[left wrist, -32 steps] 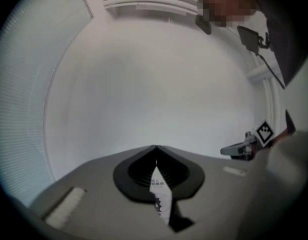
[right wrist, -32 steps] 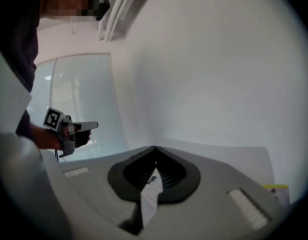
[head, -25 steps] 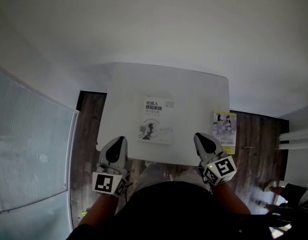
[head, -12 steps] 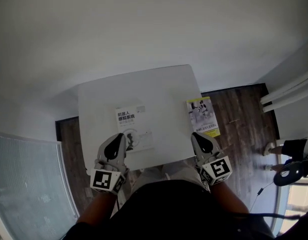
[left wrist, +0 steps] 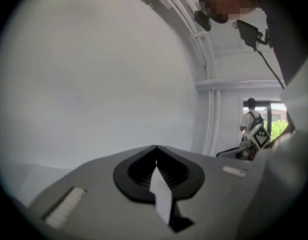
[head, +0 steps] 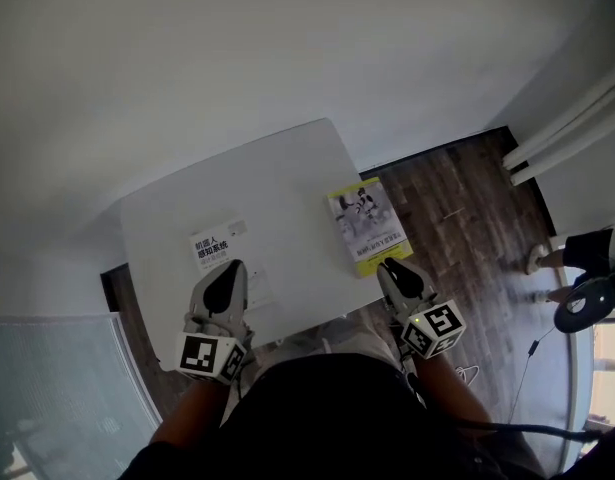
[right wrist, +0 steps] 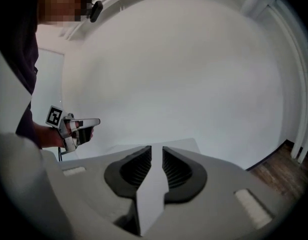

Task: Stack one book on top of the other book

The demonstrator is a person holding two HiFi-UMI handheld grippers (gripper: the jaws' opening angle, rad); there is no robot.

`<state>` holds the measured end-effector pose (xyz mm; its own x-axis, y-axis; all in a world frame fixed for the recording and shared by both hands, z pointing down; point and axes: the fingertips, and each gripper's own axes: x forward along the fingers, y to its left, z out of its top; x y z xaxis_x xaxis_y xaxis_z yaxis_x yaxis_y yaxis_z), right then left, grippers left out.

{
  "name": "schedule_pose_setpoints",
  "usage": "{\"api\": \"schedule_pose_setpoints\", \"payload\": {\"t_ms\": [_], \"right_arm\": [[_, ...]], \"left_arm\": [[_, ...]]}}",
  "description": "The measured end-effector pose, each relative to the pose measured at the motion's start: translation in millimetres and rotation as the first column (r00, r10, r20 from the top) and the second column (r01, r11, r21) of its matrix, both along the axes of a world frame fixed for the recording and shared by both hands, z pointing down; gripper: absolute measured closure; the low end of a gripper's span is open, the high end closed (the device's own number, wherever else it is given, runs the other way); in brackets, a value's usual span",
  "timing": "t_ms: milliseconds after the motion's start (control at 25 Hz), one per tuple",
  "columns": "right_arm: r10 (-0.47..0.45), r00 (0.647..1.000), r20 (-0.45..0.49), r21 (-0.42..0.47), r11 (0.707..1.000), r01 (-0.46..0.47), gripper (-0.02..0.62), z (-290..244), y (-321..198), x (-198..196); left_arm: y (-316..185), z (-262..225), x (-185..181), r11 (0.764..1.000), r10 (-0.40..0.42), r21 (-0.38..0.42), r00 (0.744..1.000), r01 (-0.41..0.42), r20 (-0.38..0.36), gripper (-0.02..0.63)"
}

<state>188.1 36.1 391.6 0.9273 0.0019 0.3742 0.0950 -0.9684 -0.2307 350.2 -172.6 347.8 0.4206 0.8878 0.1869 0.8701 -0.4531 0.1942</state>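
Observation:
A white book [head: 215,250] lies on the white table [head: 287,183] near its front edge. My left gripper [head: 230,266] hovers over that book's near corner and hides part of it; its jaws meet at the tip [left wrist: 155,147], shut and empty. A yellow-covered book [head: 367,226] lies at the table's right edge. My right gripper [head: 389,264] sits just short of its near end. Its jaws [right wrist: 157,147] have just been opening and stand a narrow slit apart with nothing between them. The left gripper [right wrist: 76,129] also shows in the right gripper view.
Dark wood floor [head: 457,203] lies right of the table. White pipes [head: 562,133] run at the far right, above a person's shoes [head: 587,288]. A glass partition [head: 57,388] stands at the lower left. A person [left wrist: 251,116] stands far off in the left gripper view.
The head view has swung: the table and both books have shifted left and rotated. The yellow book now lies right in front of the right gripper; the left gripper overlaps the white book.

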Motion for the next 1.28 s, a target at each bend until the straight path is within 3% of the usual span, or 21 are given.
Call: {"api": "schedule_pose_setpoints", "payload": {"t_ms": [280, 560, 760, 960, 1280], "right_arm": [[0.174, 0.984, 0.027, 0.098, 0.979, -0.176, 0.391, 36.3, 53.9, -44.4], [0.270, 0.962, 0.045, 0.155, 0.949, -0.274, 0.324, 65.0, 88.3, -63.8], [0.280, 0.957, 0.070, 0.214, 0.933, -0.289, 0.282, 93.7, 105.7, -64.6], [0.231, 0.962, 0.143, 0.248, 0.933, -0.261, 0.254, 137.5, 115.2, -66.4], [0.233, 0.957, 0.173, 0.337, 0.899, -0.280, 0.249, 165.4, 137.5, -60.6]], "left_arm": [[60.8, -4.7, -21.3, 0.993, 0.116, 0.008, 0.993, -0.116, -0.006, 0.600], [91.9, 0.7, -28.3, 0.986, 0.162, 0.031, 0.987, -0.162, -0.002, 0.600], [107.3, 5.5, -29.8, 0.984, 0.168, 0.063, 0.986, -0.169, 0.007, 0.600], [123.6, 11.2, -30.9, 0.982, 0.166, 0.090, 0.986, -0.166, -0.001, 0.600], [133.8, 26.0, -32.6, 0.977, 0.150, 0.148, 0.988, -0.151, 0.020, 0.600]]}}
